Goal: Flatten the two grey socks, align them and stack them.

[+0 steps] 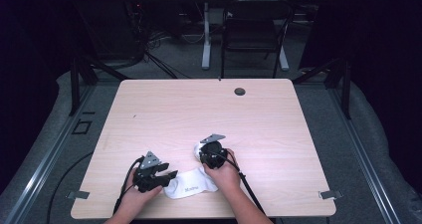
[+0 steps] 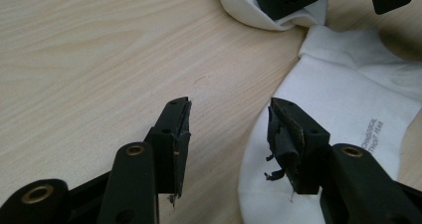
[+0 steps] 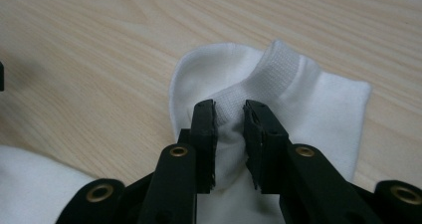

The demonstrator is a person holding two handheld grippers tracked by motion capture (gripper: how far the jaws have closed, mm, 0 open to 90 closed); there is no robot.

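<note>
Right gripper (image 3: 229,109) pinches the white sock (image 3: 298,99) by its ribbed cuff near the table's (image 1: 209,109) front edge, left gripper (image 2: 229,114) gaping empty beside the toe (better clamp that), then fold gently.

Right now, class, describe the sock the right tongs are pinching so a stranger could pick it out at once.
On the light wooden table, look at the near edge where two hands work. The white sock lies bunched by the right tongs, which pinch its ribbed cuff. Its neighbour, the printed sock, lies flat and bears small lettering; this one shows none.
</note>
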